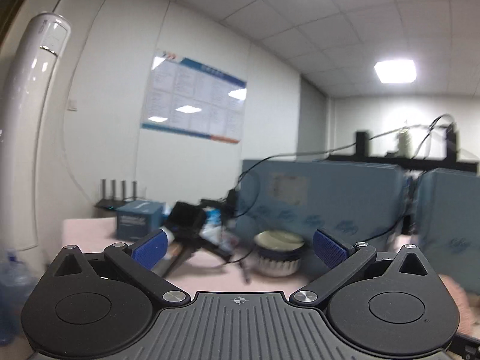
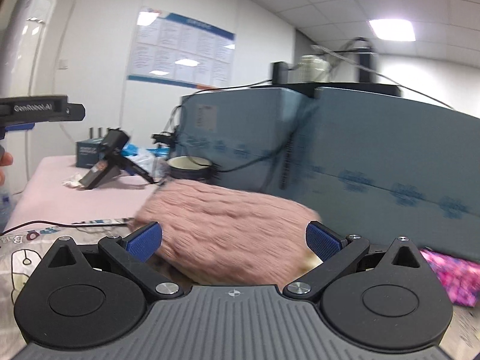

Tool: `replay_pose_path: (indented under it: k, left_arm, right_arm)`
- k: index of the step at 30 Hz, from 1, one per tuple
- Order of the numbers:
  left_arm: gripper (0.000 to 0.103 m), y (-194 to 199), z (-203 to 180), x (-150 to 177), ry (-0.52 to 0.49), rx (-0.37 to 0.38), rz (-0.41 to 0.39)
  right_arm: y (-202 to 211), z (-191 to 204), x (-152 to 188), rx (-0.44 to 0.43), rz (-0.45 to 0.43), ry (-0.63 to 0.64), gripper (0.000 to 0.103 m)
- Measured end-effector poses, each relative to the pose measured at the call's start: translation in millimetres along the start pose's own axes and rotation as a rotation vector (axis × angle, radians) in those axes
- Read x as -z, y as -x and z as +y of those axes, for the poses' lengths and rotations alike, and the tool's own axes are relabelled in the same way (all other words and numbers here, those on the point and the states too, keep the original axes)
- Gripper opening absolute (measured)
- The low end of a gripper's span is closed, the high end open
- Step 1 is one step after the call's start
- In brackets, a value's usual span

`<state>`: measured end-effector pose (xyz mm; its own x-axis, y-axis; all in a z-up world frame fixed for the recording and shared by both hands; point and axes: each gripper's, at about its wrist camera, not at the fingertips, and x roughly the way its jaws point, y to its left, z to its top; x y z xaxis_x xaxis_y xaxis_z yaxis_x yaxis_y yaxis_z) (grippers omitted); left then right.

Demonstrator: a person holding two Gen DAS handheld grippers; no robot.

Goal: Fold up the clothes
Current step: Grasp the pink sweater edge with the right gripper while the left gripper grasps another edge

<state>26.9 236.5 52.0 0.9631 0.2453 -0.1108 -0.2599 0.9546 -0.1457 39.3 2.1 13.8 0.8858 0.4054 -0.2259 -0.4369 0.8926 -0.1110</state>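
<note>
Pink table (image 1: 90, 228), fuzzy sweater (image 2: 228, 225) right-only

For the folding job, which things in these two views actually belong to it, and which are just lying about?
Belongs to the job:
- pink fuzzy garment
- magenta patterned cloth
- left hand-held gripper, open
- right hand-held gripper, open

Lying about:
- bowl
- blue box
- black device on a stand
- router
- wall poster
</note>
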Motion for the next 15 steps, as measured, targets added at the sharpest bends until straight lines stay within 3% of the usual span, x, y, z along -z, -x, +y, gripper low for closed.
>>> replay_pose_path:
  k: [5,9,11,13,14,15]
  left_arm:
    - [0.103,-25,11,13,0.089,0.072,0.132]
    - [0.103,-39,12,26,0.171,0.137,0.192]
    - [0.103,-44,9,34,0.205,0.167,0.223]
    - [0.103,-50,6,41,0.237,0.199,0.253]
    - [0.103,-53,5,45,0.258,0.214,0.265]
    - [0.103,-56,4,48,0.277,0.226,0.277]
  right_arm:
    - [-56,24,-2,-0.104,0.091,0.031,0.103]
    - [-86,20,5,-0.061,0.125,-0.053,0.102]
    - [-89,15,8,-0.042,0.100,-0.061,0.088]
    - [-86,6,9,-0.028,0.078,-0.087,0.048]
    - [-84,0,8,-0.032,0.067,-0.109,0.040]
    - [-81,-8,7,-0.039,0.056,-0.133,0.023]
